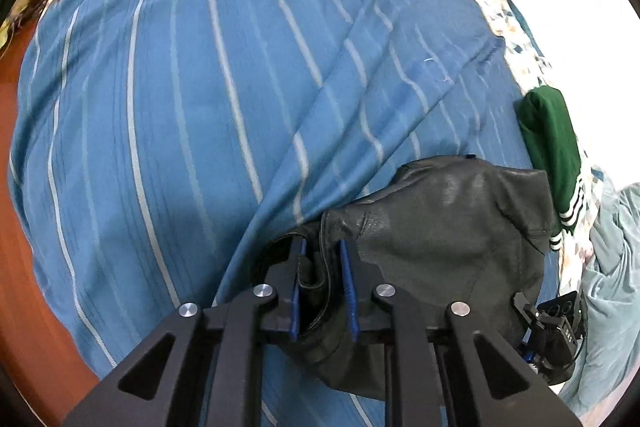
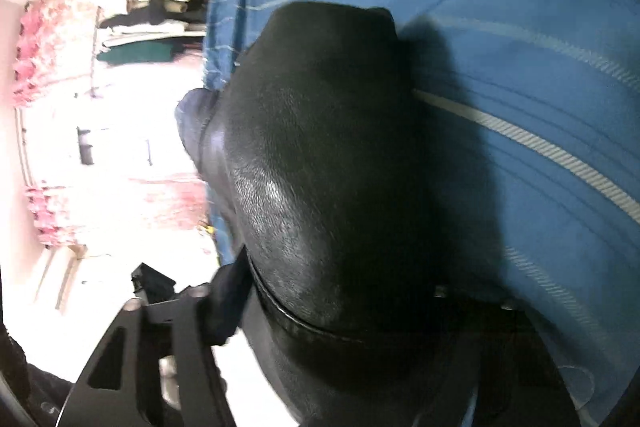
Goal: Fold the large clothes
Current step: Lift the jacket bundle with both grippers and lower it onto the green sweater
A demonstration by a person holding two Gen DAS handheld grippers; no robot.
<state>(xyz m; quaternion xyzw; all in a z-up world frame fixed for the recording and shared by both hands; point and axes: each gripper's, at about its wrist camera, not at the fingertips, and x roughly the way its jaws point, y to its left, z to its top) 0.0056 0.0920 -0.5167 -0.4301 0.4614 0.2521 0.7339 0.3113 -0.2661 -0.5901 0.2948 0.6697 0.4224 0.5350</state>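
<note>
A black leather garment (image 1: 444, 227) lies bunched on a blue sheet with pale stripes (image 1: 192, 99). My left gripper (image 1: 323, 287) is shut on a folded edge of this garment, its blue pads (image 1: 348, 291) pressing the leather from both sides. In the right wrist view the same black leather garment (image 2: 320, 155) fills the middle and covers the right gripper's fingers, so only the left part of its black frame (image 2: 160, 347) shows. The right gripper seems to hold the leather, but its jaws are hidden. The right gripper's body also shows in the left wrist view (image 1: 556, 335).
A green garment with white stripes (image 1: 554, 155) lies at the sheet's right edge, next to pale blue cloth (image 1: 612, 279). An orange-brown surface (image 1: 16, 227) is at the left. Shelves of folded clothes (image 2: 156, 15) stand in the bright room beyond the blue sheet (image 2: 520, 47).
</note>
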